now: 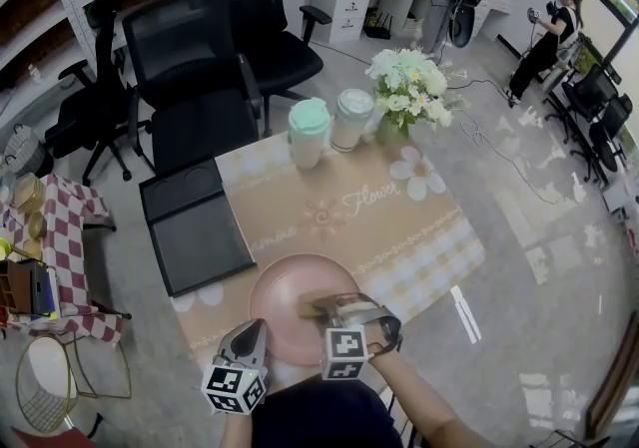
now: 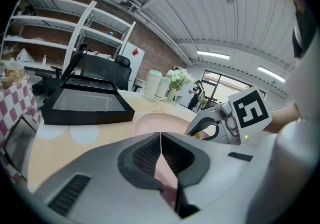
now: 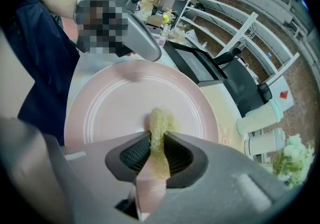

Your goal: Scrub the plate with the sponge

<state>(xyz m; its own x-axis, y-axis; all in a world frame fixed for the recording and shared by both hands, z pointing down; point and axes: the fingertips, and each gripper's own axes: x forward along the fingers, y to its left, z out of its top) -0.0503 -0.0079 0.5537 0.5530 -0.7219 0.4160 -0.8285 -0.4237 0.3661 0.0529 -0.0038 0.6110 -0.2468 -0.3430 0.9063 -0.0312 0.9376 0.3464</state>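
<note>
A round pink plate (image 1: 283,298) lies on the near part of the patterned table cover (image 1: 399,222). My right gripper (image 1: 329,314) is shut on a yellow sponge (image 1: 318,309), which it presses onto the plate right of its middle. In the right gripper view the sponge (image 3: 160,120) sticks out between the jaws of the right gripper (image 3: 159,138) onto the plate (image 3: 115,103). My left gripper (image 1: 252,334) sits at the plate's near left rim. Its jaws (image 2: 161,140) are closed, with the pink rim between them.
A black tray (image 1: 195,226) lies left of the plate. Two lidded cups (image 1: 309,132) (image 1: 351,119) and a bunch of flowers (image 1: 407,87) stand at the table's far edge. Black office chairs (image 1: 190,67) stand behind, and a checkered side table (image 1: 60,236) is at the left.
</note>
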